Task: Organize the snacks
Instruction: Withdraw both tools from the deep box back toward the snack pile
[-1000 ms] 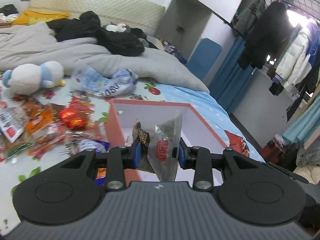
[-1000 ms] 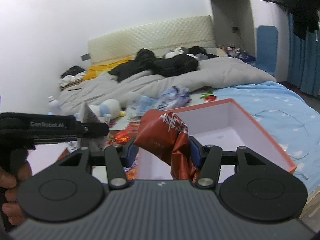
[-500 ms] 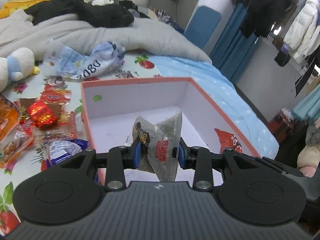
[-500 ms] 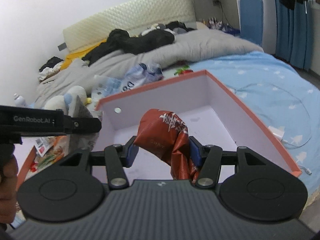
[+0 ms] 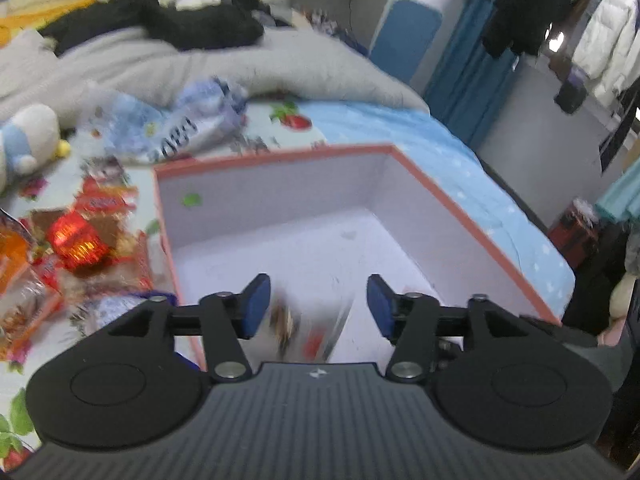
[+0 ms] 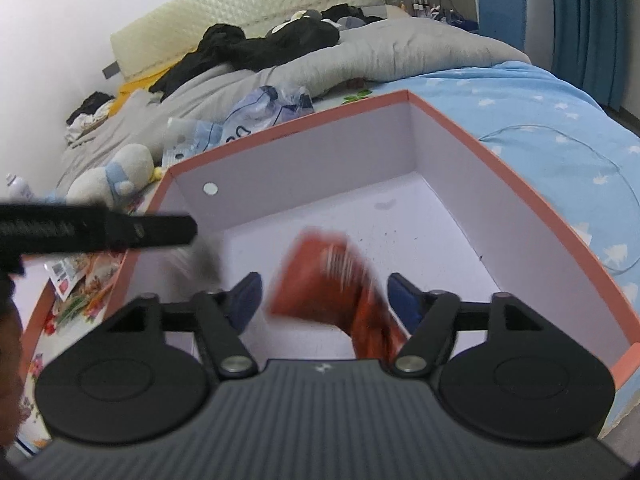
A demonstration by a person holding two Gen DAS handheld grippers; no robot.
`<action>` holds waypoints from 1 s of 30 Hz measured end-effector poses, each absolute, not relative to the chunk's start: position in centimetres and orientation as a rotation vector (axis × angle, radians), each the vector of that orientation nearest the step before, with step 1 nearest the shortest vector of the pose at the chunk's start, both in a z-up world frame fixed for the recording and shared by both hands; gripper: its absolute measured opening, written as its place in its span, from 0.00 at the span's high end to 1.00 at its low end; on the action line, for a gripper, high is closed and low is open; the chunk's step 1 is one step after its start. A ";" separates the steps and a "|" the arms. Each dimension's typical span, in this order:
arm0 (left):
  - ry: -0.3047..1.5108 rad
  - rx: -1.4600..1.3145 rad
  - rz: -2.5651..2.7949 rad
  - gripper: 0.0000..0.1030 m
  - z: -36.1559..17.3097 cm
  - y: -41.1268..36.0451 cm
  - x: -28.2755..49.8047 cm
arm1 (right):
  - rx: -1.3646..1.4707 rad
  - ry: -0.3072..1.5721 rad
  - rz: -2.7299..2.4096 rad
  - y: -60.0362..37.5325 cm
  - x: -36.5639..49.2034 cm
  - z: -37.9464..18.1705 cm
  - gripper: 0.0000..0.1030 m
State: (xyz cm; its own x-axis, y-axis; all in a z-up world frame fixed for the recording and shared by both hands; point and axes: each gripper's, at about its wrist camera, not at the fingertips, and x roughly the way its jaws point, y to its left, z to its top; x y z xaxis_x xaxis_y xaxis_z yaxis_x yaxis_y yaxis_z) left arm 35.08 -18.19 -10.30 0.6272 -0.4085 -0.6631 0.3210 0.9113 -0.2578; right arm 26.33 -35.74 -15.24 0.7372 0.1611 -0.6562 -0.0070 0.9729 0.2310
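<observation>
A large box [image 5: 472, 216] with a salmon rim and white inside lies on the bed; it also shows in the right wrist view [image 6: 480, 152]. My left gripper [image 5: 318, 306] is open above the box, and a clear grey snack packet [image 5: 316, 332] is a blur falling between its fingers. My right gripper [image 6: 324, 296] is open over the same box, and a red snack packet [image 6: 340, 284] is a blur dropping from between its fingers. The left gripper's body [image 6: 96, 228] shows at the left of the right wrist view.
A pile of loose snack packets [image 5: 76, 240] lies on the sheet left of the box. A crumpled blue-white plastic bag [image 5: 180, 124] and a plush toy [image 5: 28, 140] lie beyond it. A grey duvet [image 5: 240, 64] and black clothes cover the far bed.
Both grippers moved forward over the box and opened. The grey packet and the red packet have left the fingers and are falling into the box.
</observation>
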 end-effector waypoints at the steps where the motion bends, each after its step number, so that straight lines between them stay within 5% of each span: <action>1: 0.780 -0.120 -0.420 0.41 -9.9 -18.0 34.8 | 0.220 0.731 0.095 -35.7 26.1 -15.0 0.29; 30: 0.673 -0.202 -0.213 0.41 -3.7 -3.0 15.2 | 0.206 0.571 0.288 -26.0 13.2 -7.0 0.29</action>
